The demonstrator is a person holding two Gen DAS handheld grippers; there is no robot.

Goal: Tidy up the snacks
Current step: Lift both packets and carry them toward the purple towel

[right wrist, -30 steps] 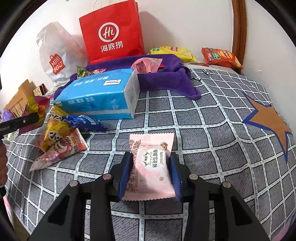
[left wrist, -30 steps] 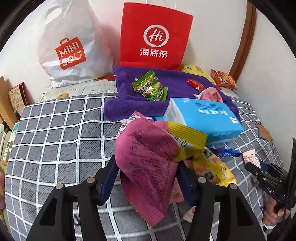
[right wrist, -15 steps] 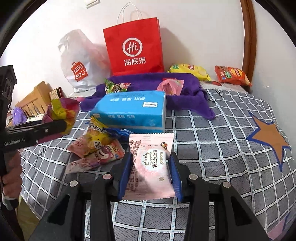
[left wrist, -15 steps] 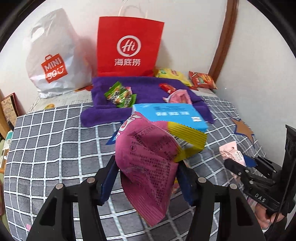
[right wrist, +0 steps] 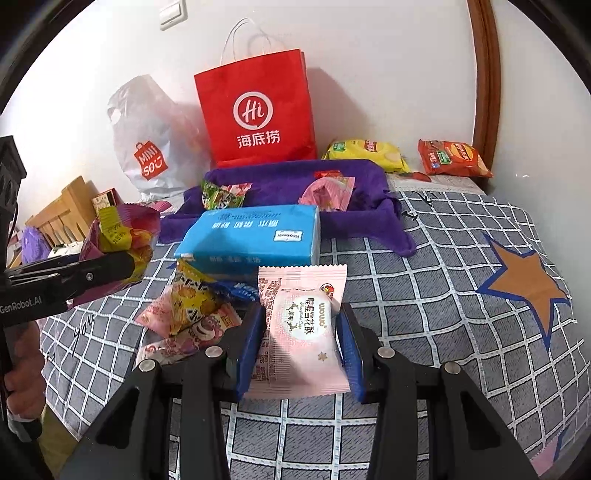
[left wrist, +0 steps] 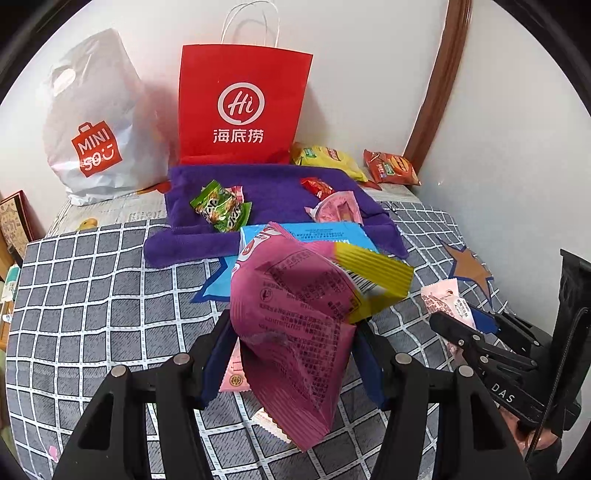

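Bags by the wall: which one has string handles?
The red bag with the white "Hi" circle. It stands upright with thin loop handles on top; the white Miniso bag beside it is soft crumpled plastic.

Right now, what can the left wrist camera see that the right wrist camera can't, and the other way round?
Only the left wrist view shows the printed back of the magenta snack bag held in the left gripper.

Only the right wrist view shows the light switch, the wooden furniture, and the pink packet's front label, held in the right gripper.

Both show the red bag, the white Miniso bag, the purple towel and the blue tissue pack.
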